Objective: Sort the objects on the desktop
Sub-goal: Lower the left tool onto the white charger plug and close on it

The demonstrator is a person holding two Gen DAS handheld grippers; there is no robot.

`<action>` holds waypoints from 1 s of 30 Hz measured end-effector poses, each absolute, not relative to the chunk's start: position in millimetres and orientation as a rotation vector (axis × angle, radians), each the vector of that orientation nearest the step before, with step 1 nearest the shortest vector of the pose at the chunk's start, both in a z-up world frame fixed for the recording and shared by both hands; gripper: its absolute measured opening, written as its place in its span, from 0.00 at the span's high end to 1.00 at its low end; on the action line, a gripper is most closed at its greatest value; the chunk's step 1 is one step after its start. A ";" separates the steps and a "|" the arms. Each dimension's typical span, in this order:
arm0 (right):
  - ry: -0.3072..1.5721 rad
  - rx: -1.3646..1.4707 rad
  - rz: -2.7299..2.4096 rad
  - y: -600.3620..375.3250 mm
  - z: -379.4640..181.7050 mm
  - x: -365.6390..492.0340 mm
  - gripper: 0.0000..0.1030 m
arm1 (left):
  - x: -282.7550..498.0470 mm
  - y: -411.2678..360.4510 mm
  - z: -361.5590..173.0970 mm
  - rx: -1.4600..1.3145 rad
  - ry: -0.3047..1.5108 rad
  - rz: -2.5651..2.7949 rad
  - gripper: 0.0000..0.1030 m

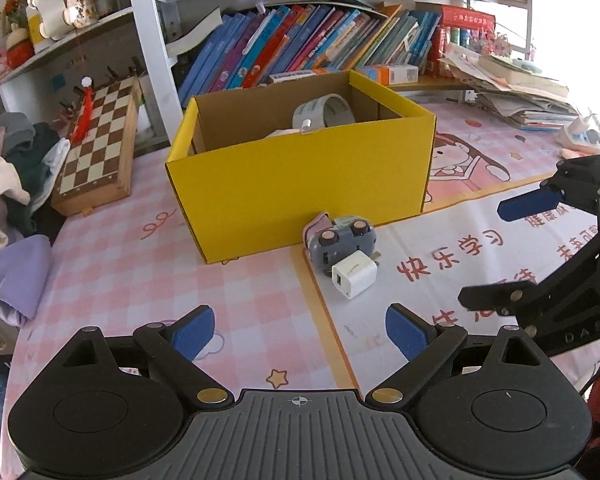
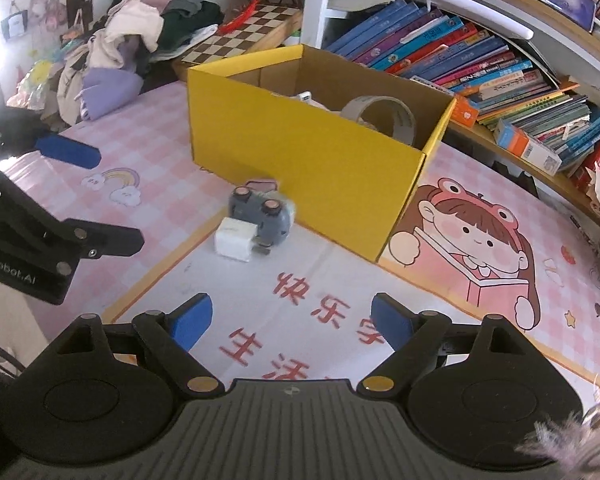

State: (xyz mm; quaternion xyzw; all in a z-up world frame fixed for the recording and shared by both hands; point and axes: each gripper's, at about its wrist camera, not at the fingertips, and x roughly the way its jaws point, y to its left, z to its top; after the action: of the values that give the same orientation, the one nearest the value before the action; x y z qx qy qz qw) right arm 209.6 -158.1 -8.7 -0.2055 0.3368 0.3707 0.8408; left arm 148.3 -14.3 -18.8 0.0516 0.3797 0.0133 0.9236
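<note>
An open yellow cardboard box (image 1: 296, 188) (image 2: 300, 148) stands on the pink desk mat, with a roll of tape (image 1: 323, 111) (image 2: 384, 118) inside it. In front of the box lie a grey toy car (image 1: 342, 242) (image 2: 260, 216) and a white charger cube (image 1: 354, 274) (image 2: 236, 240), touching each other. My left gripper (image 1: 298, 334) is open and empty, short of the charger. My right gripper (image 2: 290, 322) is open and empty too, held back from both items. Each gripper shows at the edge of the other's view.
A chessboard box (image 1: 100, 148) leans at the left beside a heap of clothes (image 2: 136, 40). Rows of books (image 1: 300, 40) fill the shelf behind the box. Stacked papers (image 1: 520, 92) and a small white device (image 1: 580, 136) lie at the right.
</note>
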 end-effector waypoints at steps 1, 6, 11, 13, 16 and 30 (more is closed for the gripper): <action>0.715 -0.433 0.784 -158.1 -9.2 212.3 0.18 | 150.0 -14.2 -19.6 0.105 0.781 0.029 0.08; 0.721 -0.423 0.803 -158.0 -9.7 222.0 0.28 | 157.1 -12.5 -22.8 0.091 0.790 0.031 0.08; 0.734 -0.403 0.820 -157.3 -10.3 232.5 0.42 | 163.3 -13.4 -25.3 0.088 0.794 0.017 0.08; 0.737 -0.394 0.822 -157.0 -10.2 236.5 0.42 | 165.9 -13.7 -26.0 0.084 0.794 0.010 0.08; 0.742 -0.383 0.825 -157.5 -10.5 242.2 0.42 | 170.5 -14.5 -27.1 0.081 0.795 0.004 0.08; 0.765 -0.338 0.824 -160.1 -13.5 266.3 0.42 | 199.5 -24.8 -33.2 0.097 0.806 -0.025 0.10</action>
State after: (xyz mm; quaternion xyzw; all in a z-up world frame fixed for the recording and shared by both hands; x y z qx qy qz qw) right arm 266.3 -160.1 -13.5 -0.1593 0.3609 0.3889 0.8326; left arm 199.5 -24.8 -33.2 0.0474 0.3920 -0.0120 0.9187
